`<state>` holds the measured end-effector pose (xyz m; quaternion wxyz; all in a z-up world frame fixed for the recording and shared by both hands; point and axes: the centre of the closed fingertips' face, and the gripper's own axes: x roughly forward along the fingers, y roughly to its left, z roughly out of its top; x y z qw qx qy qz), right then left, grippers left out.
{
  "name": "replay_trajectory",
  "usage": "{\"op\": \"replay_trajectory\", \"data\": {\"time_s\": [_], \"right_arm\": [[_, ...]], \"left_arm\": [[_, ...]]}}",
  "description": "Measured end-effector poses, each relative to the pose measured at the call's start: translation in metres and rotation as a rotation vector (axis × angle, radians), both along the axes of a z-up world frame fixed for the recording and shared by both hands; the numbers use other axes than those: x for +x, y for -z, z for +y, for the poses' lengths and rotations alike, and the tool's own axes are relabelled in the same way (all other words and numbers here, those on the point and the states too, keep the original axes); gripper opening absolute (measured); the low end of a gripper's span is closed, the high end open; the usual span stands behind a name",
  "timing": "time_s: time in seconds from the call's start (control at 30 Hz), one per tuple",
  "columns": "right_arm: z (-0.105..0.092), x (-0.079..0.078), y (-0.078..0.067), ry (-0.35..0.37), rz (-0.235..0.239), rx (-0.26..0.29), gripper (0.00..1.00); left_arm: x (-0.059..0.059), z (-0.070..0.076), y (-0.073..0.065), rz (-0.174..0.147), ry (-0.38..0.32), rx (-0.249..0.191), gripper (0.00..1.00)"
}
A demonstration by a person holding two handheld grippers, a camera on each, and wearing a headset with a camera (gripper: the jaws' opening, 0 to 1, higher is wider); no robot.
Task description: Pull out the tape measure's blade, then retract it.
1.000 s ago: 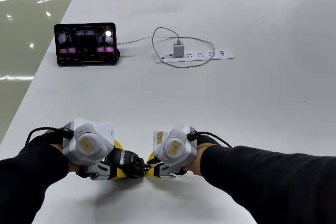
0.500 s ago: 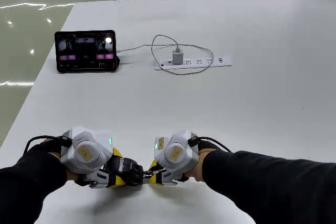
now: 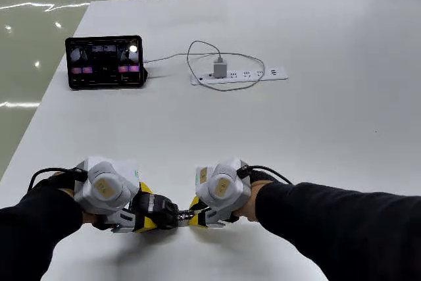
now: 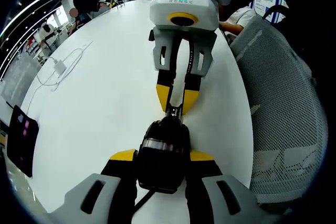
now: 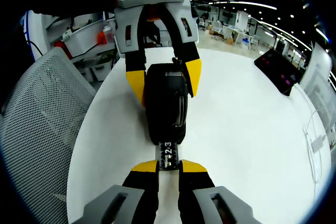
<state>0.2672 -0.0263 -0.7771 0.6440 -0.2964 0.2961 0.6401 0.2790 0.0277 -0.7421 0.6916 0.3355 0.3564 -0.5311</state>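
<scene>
White workbench (image 3: 296, 129): left gripper (image 4: 163, 157) clamps the black tape measure (image 5: 166, 103); just beside the tape measure, right gripper (image 5: 169, 167) pinches its short exposed blade (image 5: 168, 155).

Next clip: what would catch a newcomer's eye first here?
Low on the white table, the left gripper clamps a black tape measure while the right gripper, facing it, pinches the short pulled-out blade. Farther back sit a lit tablet and a power strip.

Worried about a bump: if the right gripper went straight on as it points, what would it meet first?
Most likely the tape measure's black case, just ahead along the blade, clamped in the left gripper.
</scene>
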Motion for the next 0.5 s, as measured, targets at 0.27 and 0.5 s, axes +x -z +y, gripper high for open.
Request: {"op": "replay_trajectory", "data": {"time_s": [0.27, 0.5], "right_arm": [[-0.0046, -0.0004, 0.0006, 0.003, 0.001, -0.008, 0.10], [-0.0079, -0.0002, 0.0015, 0.001, 0.004, -0.014, 0.10]], "left_arm": [[-0.0006, -0.0006, -0.0001, 0.001, -0.001, -0.002, 0.30], [-0.0009, -0.0016, -0.0002, 0.002, -0.006, -0.007, 0.30]]}}
